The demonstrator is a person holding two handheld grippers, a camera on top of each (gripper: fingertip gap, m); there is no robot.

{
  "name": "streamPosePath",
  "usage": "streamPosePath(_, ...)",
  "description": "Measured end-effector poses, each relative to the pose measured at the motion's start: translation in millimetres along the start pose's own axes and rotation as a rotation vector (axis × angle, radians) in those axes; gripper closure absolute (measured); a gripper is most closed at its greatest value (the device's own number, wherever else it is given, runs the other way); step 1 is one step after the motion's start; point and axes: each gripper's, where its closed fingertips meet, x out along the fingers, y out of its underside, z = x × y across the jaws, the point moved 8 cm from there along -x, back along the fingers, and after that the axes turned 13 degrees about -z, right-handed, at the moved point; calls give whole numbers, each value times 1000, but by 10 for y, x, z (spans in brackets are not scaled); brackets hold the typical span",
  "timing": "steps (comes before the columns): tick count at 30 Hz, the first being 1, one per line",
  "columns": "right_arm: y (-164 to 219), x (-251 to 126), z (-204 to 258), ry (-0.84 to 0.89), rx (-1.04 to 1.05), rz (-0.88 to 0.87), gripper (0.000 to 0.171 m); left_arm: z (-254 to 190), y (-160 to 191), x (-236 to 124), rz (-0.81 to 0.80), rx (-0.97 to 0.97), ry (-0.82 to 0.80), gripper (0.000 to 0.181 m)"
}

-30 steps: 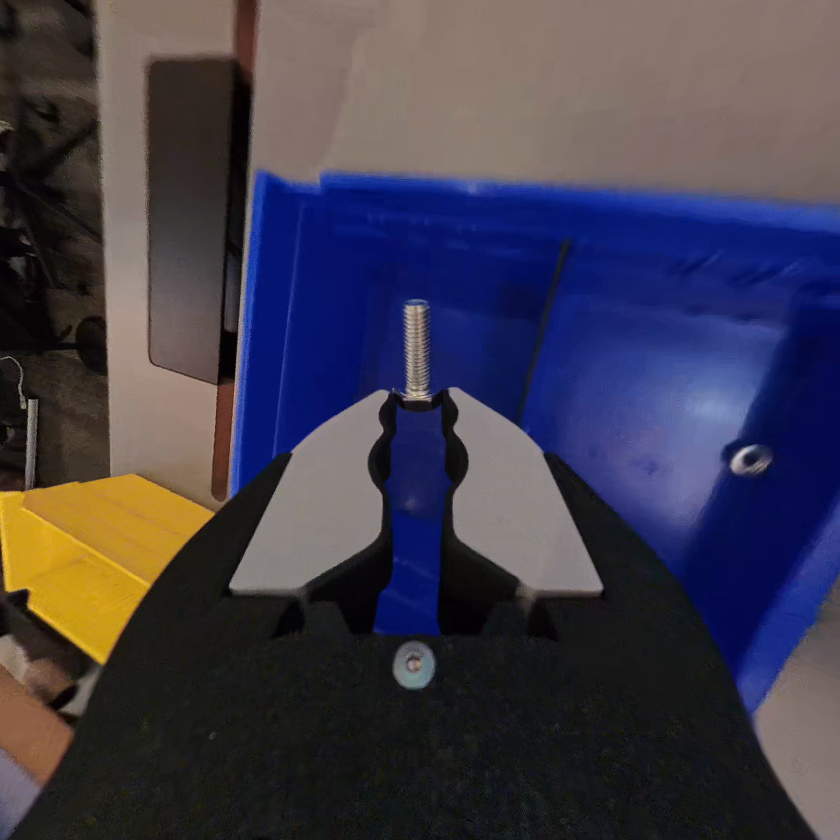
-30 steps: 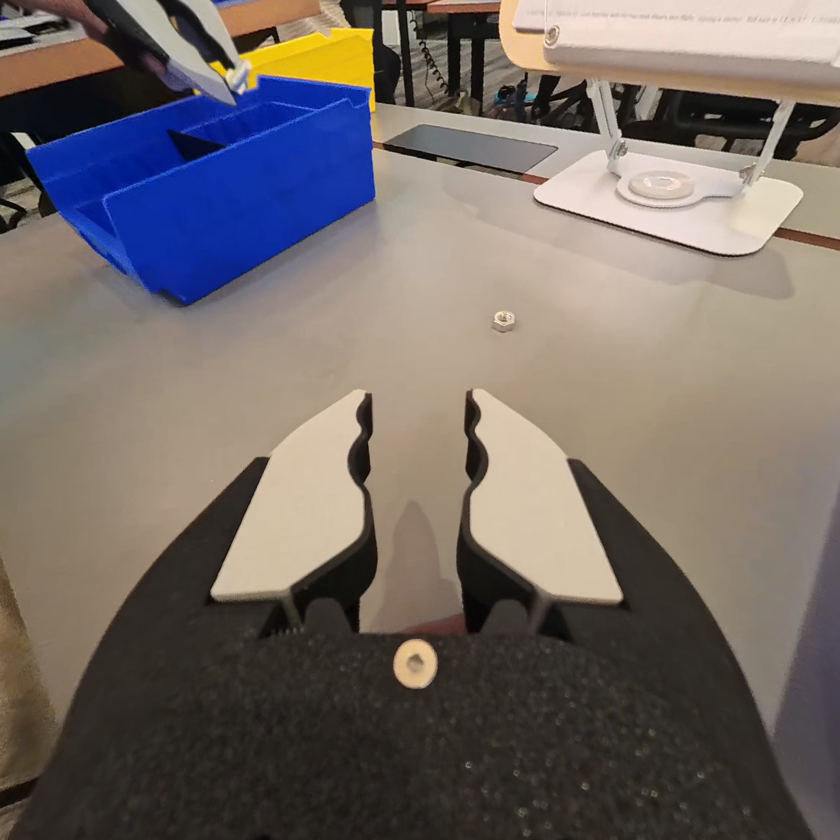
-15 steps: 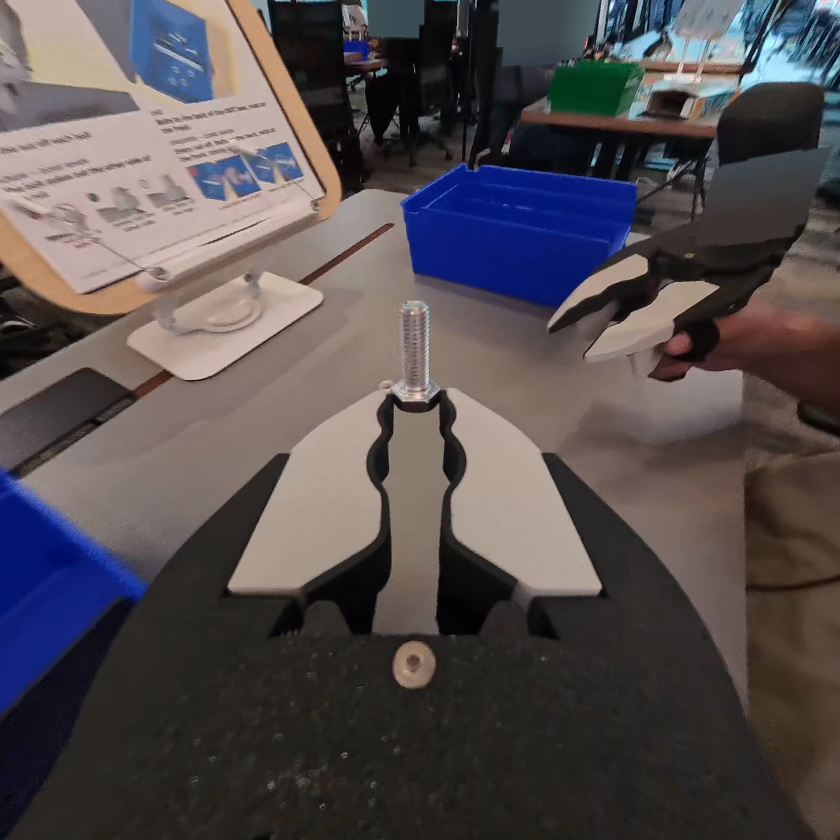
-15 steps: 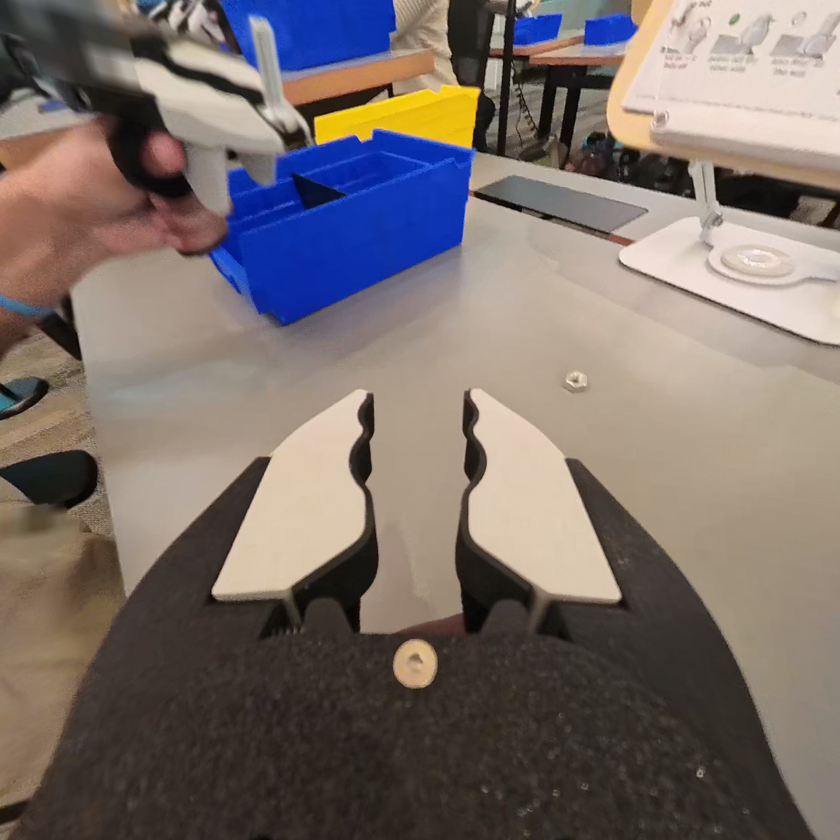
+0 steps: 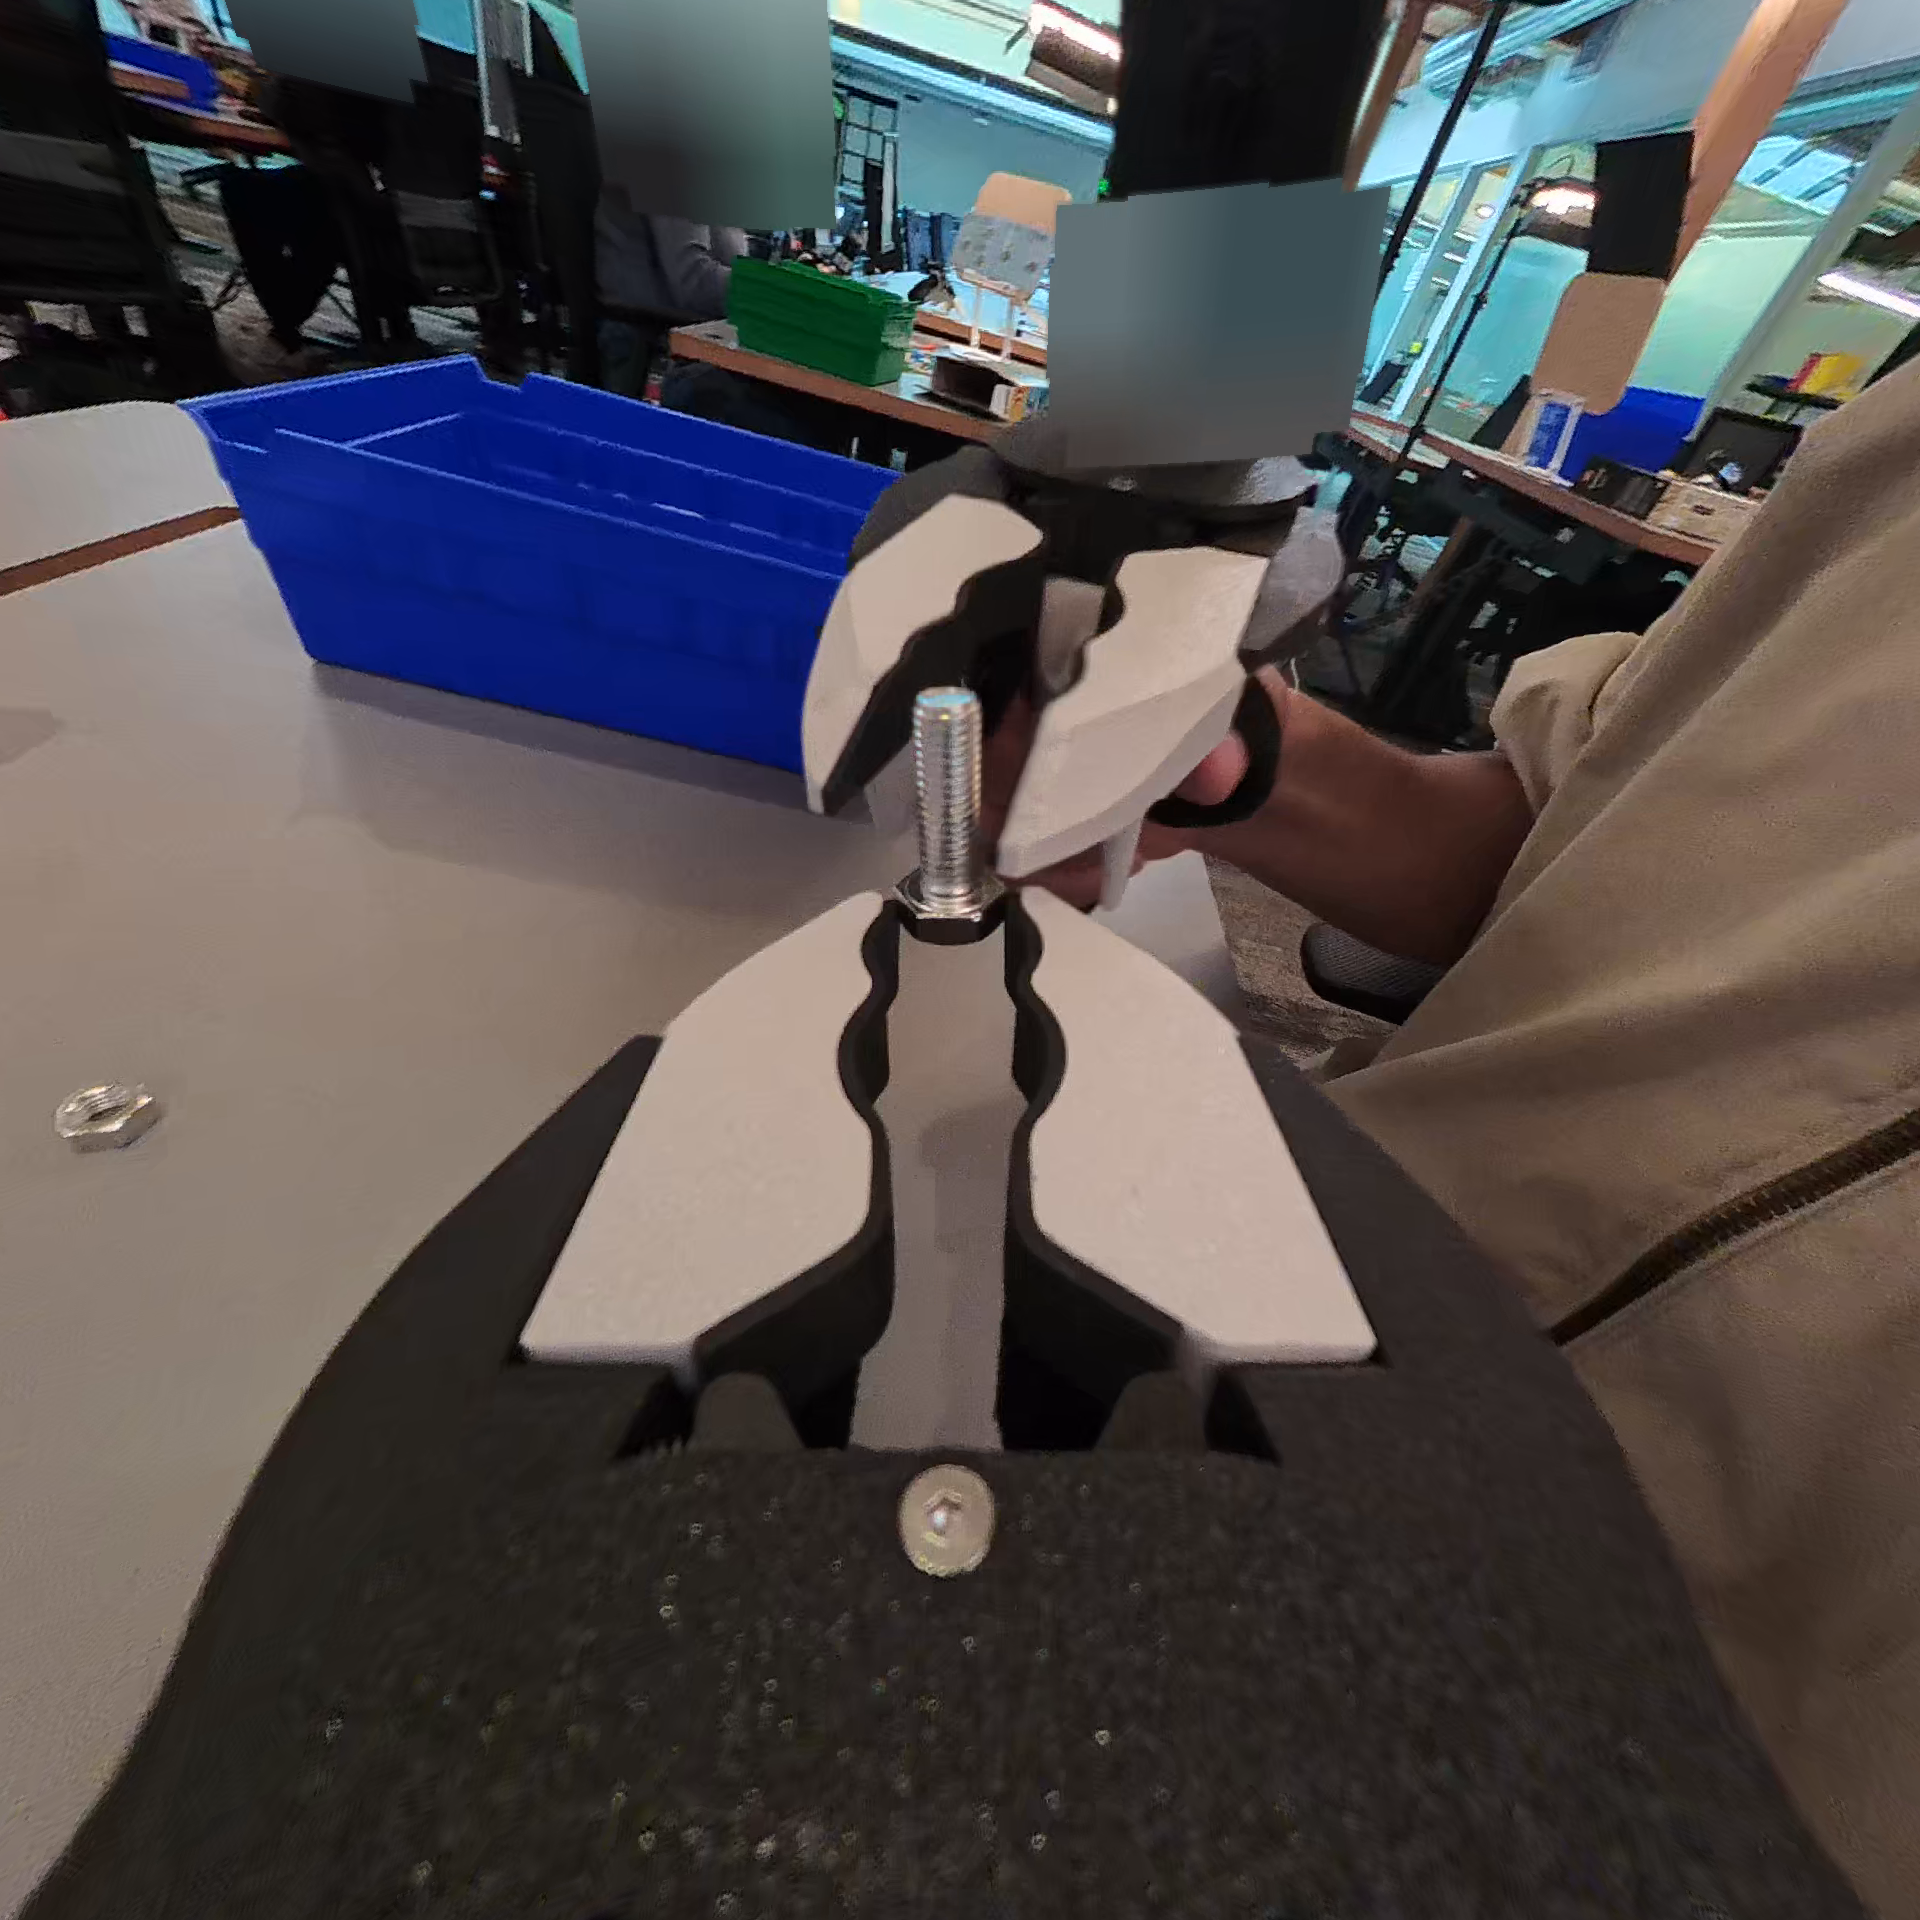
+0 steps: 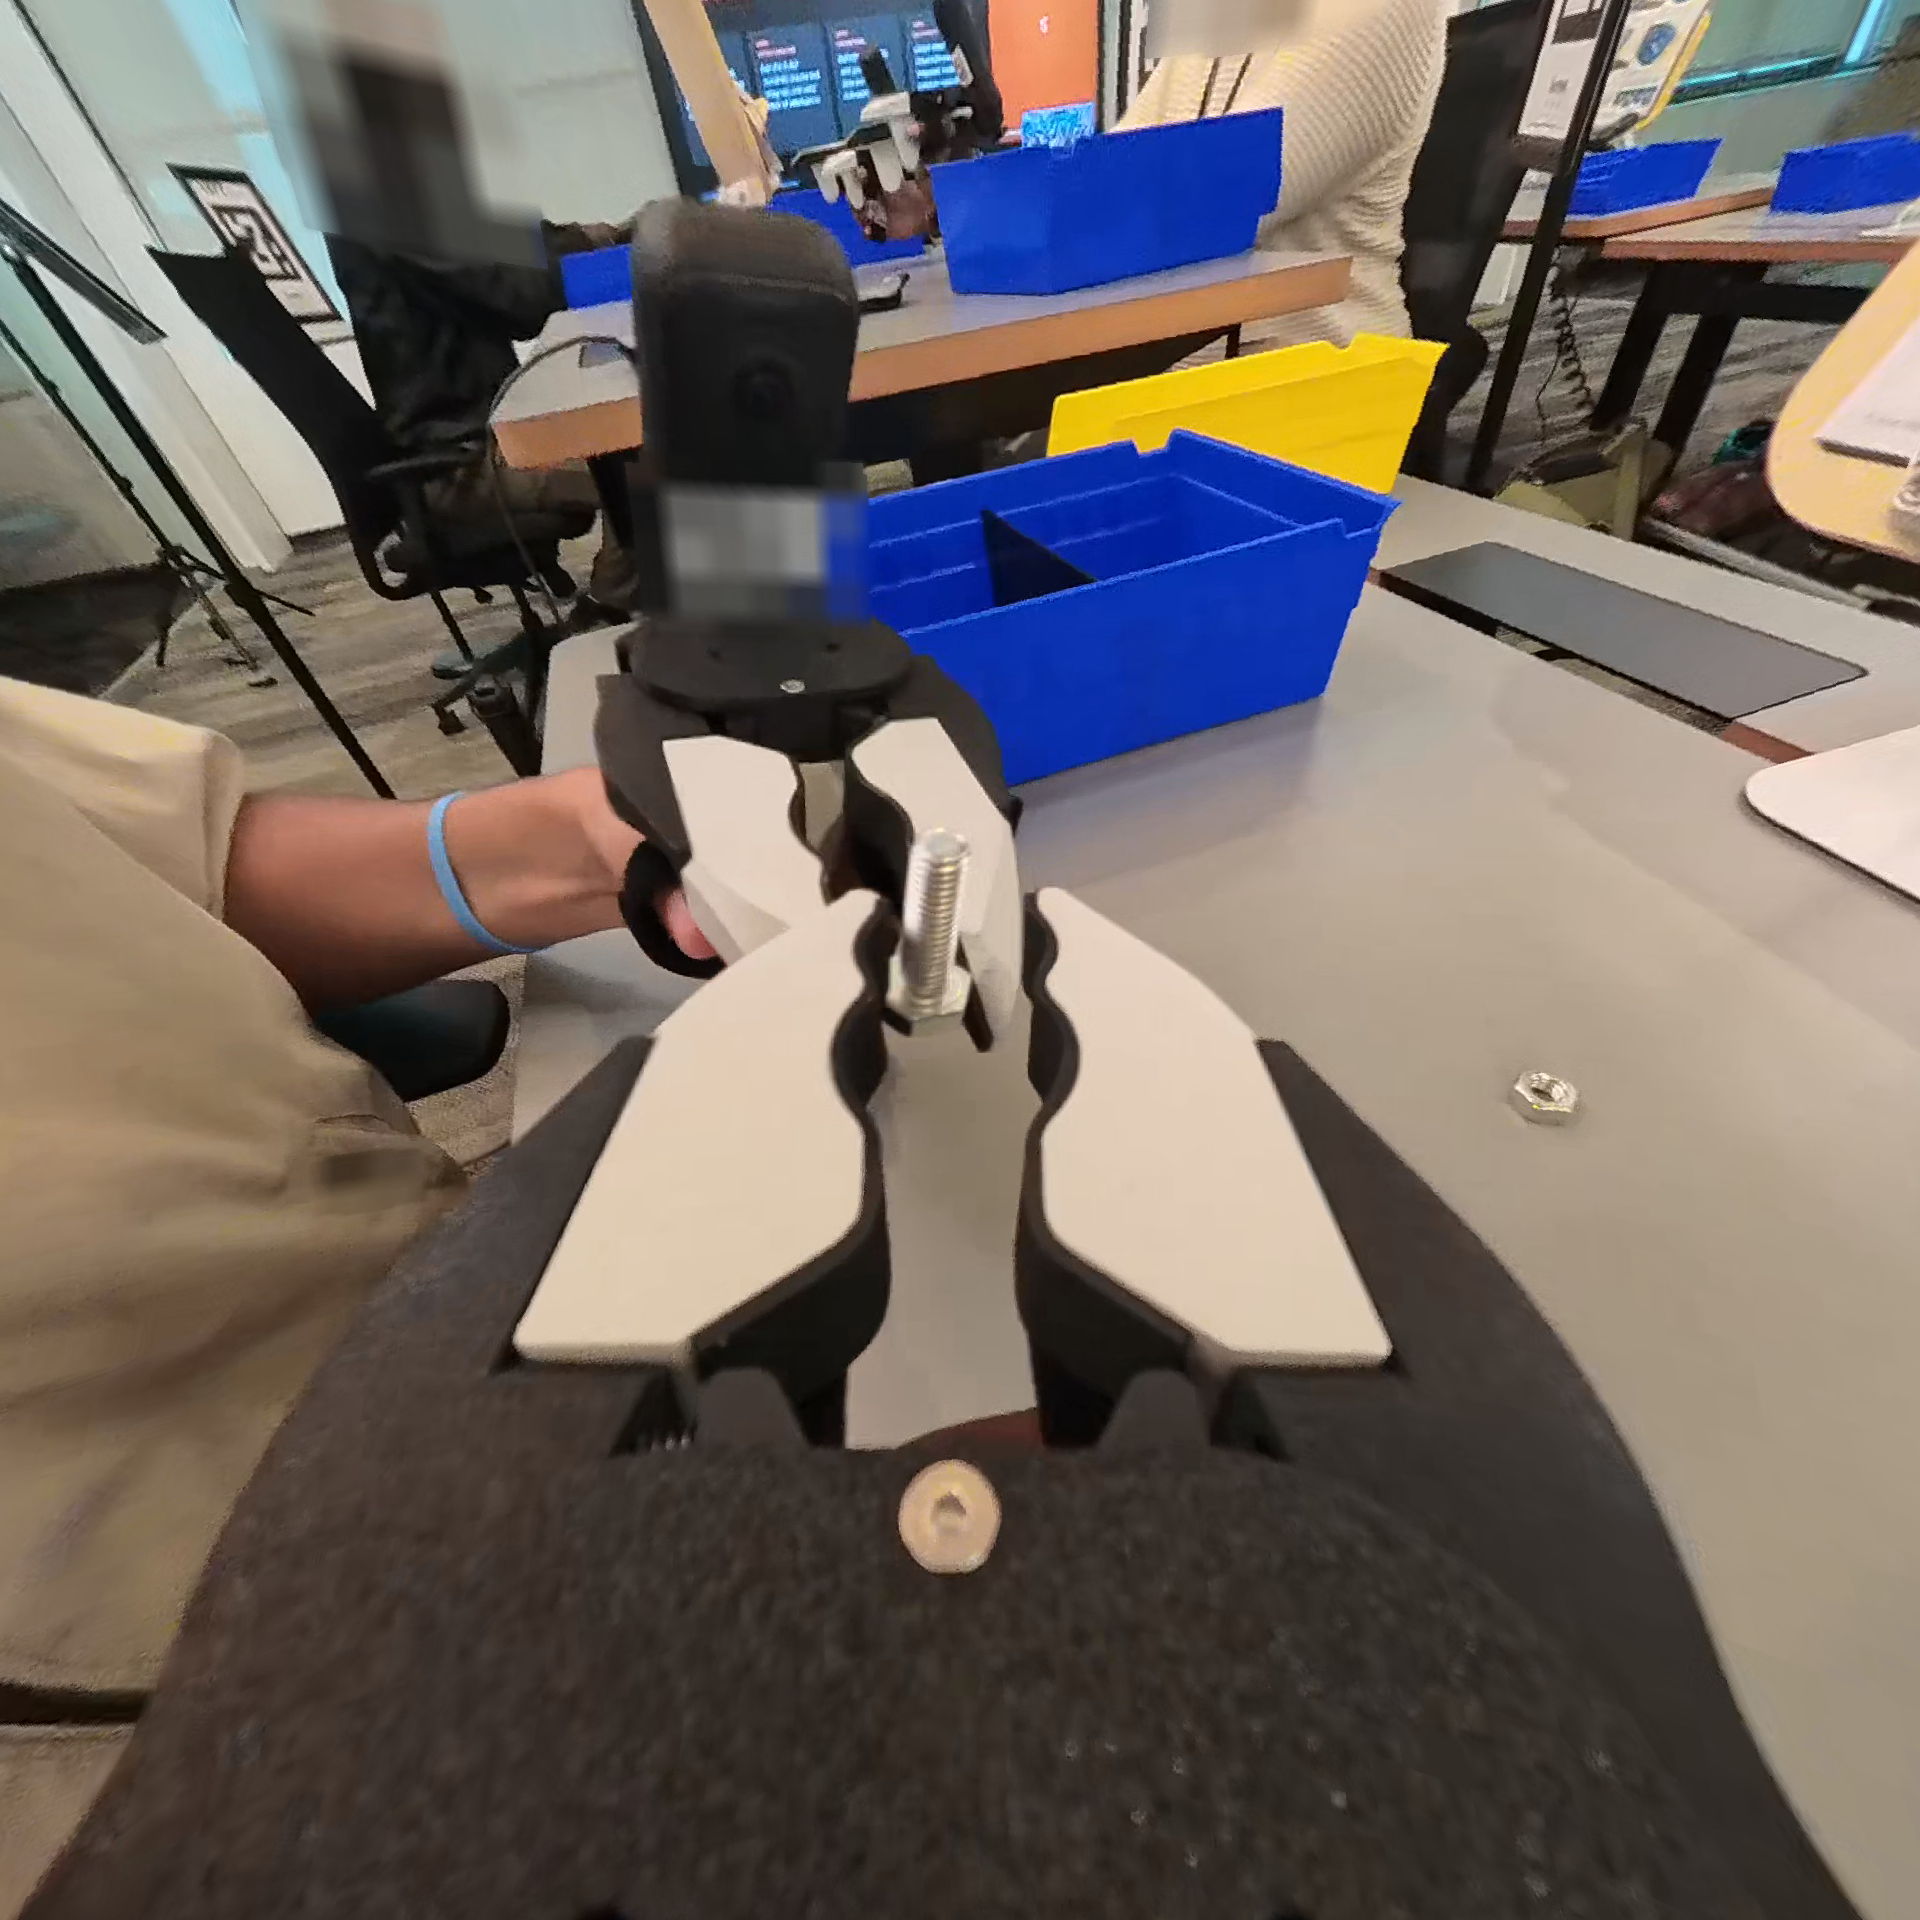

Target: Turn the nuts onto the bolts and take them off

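The left gripper (image 5: 948, 914) pinches the upright threaded steel bolt (image 5: 943, 800) by its head; the gaping right gripper (image 6: 948, 940) faces it, the loose steel hex nut (image 6: 1545, 1095) lying off to its right on the grey bench (image 6: 1455, 935).

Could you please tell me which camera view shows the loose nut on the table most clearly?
The right wrist view: the nut lies sharp on the grey table. In the left wrist view it sits blurred near the edge.

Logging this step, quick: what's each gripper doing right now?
Left gripper: shut on the bolt, gripping its head.
Right gripper: open, holding nothing.
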Motion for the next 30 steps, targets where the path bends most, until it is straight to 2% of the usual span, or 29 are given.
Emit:
streamPosePath(2, 5, -27, -10, -23, 22, -20, 161, 2, 14, 30, 5, 4, 0, 162)
streamPosePath(8, 44, -41, -60, -50, 110, -54, 161, 32, 41, 43, -27, -8, -1, 161)
streamPosePath(12, 45, -63, -126, -71, 218, -115, 162, 41, 72, 44, -16, -2, -39, 137)
streamPosePath(14, 46, -60, -153, -87, 289, -151, 162, 39, 92, 66, -2, 3, -47, 130)
streamPosePath(19, 114, 19, -127, -118, 408, -183, 162, 19, 83, 116, -15, 42, -63, 134)
streamPosePath(24, 178, 71, -61, -80, 354, -146, 162, 15, 75, 106, -8, 54, -71, 140)
streamPosePath(29, 184, 77, -38, -38, 275, -100, 162, 19, 78, 67, 6, 54, -61, 163)
streamPosePath(30, 187, 82, -40, -32, 265, -88, 162, 24, 87, 71, 17, 54, -69, 163)
